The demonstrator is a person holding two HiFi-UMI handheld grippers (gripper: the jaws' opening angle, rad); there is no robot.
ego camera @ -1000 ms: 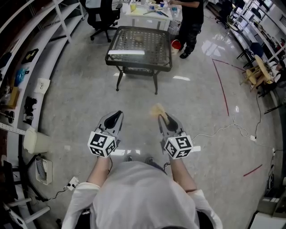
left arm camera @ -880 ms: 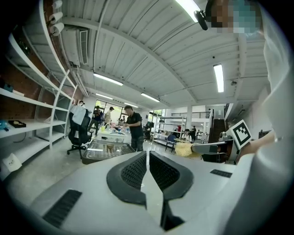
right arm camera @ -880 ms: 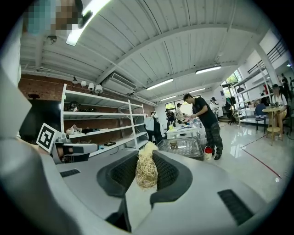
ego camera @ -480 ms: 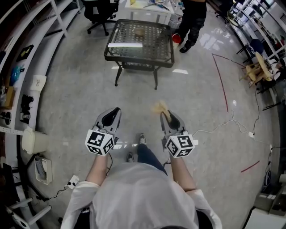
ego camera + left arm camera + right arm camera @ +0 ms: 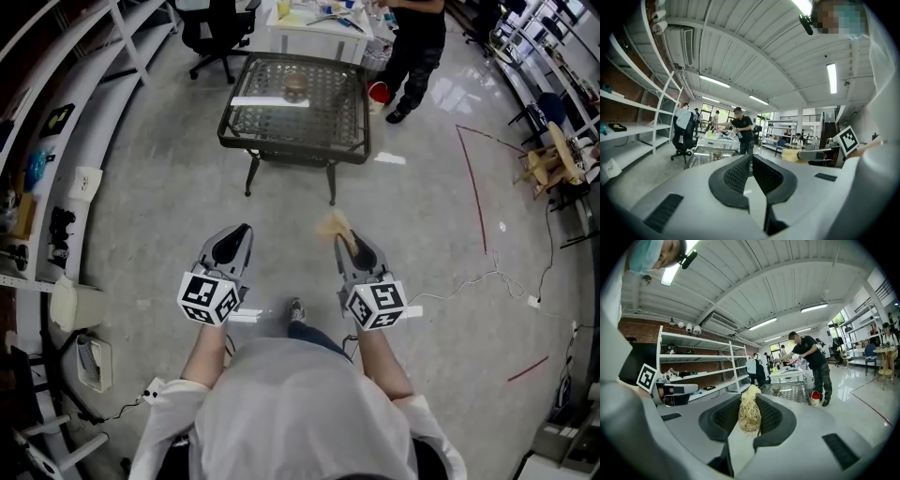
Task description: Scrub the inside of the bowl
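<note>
While we stand on the grey floor point(image 5: 169, 206), we hold both grippers level in front of the body, side by side and apart. The left gripper point(image 5: 242, 232) has its jaws brought together, pad against pad, with nothing between them; the left gripper view confirms this. The right gripper point(image 5: 343, 240) has its jaws clamped on a scrubber point(image 5: 331, 226), a pale, straw-coloured bundle of fibres. In the right gripper view the scrubber point(image 5: 750, 414) sits upright between the two ribbed pads point(image 5: 727, 416), and its top projects past the jaw tips.

Well ahead of both sets of jaws stands a dark metal-framed table point(image 5: 291, 144) with a glass top. The bowl point(image 5: 294, 86) rests on the far half of that top, roughly on the line that runs forward between the two jaw pairs, and well apart from the scrubber. It is small and brown.

Beyond the table, ahead and to the right of the right jaws, a person point(image 5: 412, 42) in dark clothing stands at a white desk point(image 5: 314, 23) loaded with small items. A red container point(image 5: 378, 92) sits on the floor just beside the person's feet. A black office chair point(image 5: 211, 33) stands ahead and to the left of the left jaws. White shelving point(image 5: 89, 103) runs along the left of the left jaws. To the right of the right jaws, a white cable point(image 5: 487, 270) and a red line point(image 5: 475, 187) lie on the floor.
</note>
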